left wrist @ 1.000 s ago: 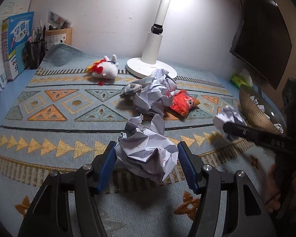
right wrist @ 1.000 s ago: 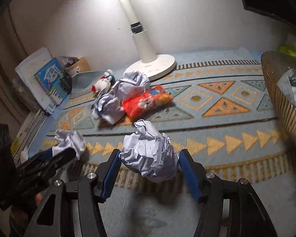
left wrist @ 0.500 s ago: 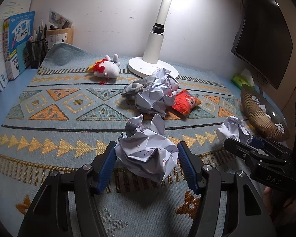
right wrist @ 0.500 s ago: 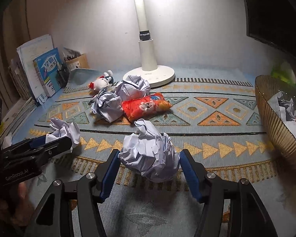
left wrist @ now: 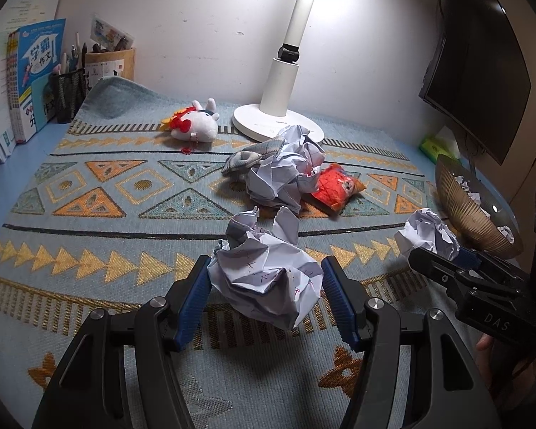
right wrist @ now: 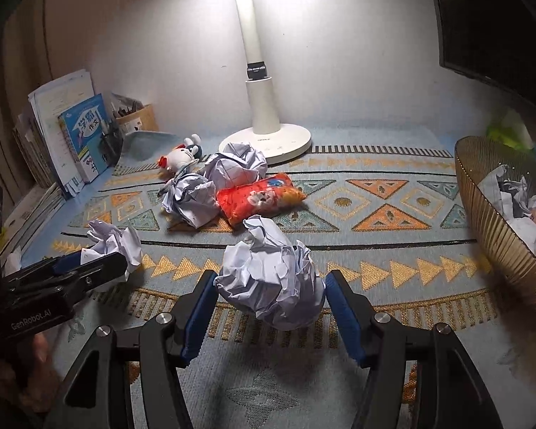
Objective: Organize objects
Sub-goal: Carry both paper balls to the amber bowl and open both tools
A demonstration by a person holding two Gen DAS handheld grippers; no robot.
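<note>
Paper ball (right wrist: 271, 279) pinched in right tool (right wrist: 271, 304), lifted over patterned mat (right wrist: 375, 214); gold basket (right wrist: 496, 236) lies to its right, nearer this tool. Left tool (left wrist: 266, 296) pinches second paper ball (left wrist: 264, 279) (farther from basket, likely follows).

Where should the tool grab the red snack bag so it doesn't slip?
Grip the red snack bag across its narrow width near the middle, coming from above. It lies flat and long on the patterned mat, so the short sides fit between the fingers. Its left end touches a crumpled paper ball; the right half looks freer, probably easier.
</note>
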